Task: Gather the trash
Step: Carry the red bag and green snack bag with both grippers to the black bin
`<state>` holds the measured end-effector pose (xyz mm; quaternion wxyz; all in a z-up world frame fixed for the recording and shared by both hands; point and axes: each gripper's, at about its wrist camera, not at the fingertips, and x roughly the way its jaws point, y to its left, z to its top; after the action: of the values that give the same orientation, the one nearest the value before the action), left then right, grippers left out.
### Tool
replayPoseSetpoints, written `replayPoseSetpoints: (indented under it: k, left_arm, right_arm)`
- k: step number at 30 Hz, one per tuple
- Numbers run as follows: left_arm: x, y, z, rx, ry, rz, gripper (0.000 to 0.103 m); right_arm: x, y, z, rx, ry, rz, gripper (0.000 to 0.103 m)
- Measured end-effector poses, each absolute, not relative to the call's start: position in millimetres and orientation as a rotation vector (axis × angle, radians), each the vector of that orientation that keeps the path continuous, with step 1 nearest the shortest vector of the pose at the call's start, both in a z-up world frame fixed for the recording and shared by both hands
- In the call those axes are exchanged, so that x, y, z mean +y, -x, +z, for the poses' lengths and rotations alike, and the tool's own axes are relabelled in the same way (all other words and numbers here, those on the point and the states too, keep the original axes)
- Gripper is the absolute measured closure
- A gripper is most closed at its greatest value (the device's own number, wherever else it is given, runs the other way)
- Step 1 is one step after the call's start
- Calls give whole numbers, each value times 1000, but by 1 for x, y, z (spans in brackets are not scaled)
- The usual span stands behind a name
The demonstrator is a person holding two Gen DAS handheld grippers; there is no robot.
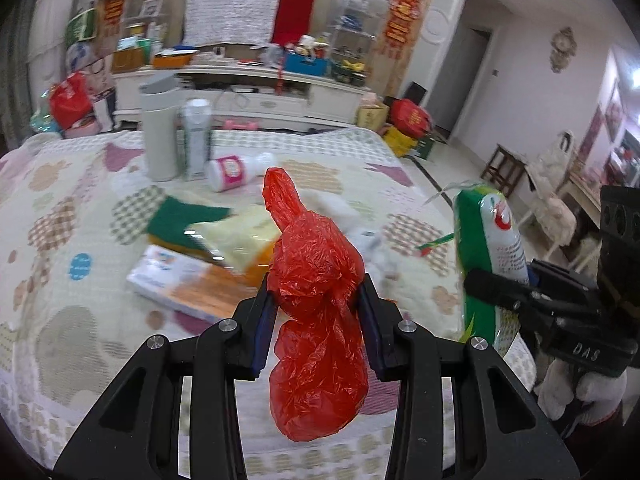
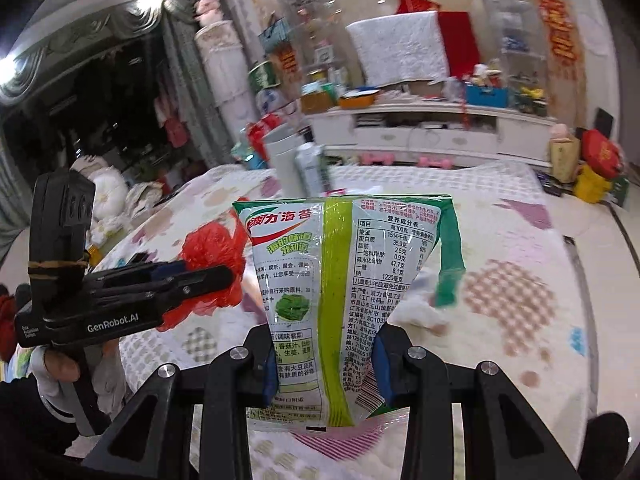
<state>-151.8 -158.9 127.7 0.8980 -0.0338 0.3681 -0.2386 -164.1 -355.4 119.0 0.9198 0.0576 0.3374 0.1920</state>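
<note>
Your left gripper (image 1: 316, 304) is clamped on the crumpled red plastic bag (image 1: 316, 300): light, limp, slick film, so keep hold of the bunched middle. Your right gripper (image 2: 324, 364) pinches the seaweed snack packet (image 2: 320, 280) low down; it looks empty, crinkly and slippery. Both are above the quilted table cover (image 1: 80, 200).

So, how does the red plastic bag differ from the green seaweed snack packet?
The red plastic bag is plain, crumpled and bunched into a lump; the green seaweed snack packet is printed with text and pictures and stays rather flat. The bag is clamped in the left gripper; the packet is clamped in the right gripper. Both are thin, light wrappers, held above the patterned cover.
</note>
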Motion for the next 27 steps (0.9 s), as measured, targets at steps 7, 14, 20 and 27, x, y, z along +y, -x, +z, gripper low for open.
replayPoseSetpoints:
  k: [7, 14, 20, 27]
  left_arm:
    - [-218, 163, 131, 758, 25, -603, 67]
    - [-281, 173, 129, 760, -38, -694, 67]
    - [-331, 181, 120, 777, -86, -756, 67]
    - [-380, 191, 113, 780, -151, -814, 67]
  right_arm:
    - [-422, 195, 120, 676, -156, 249, 67]
    - [-478, 226, 111, 692, -212, 133, 67]
    - [-515, 248, 103, 705, -232, 54, 67]
    - [-552, 264, 94, 718, -265, -17, 67]
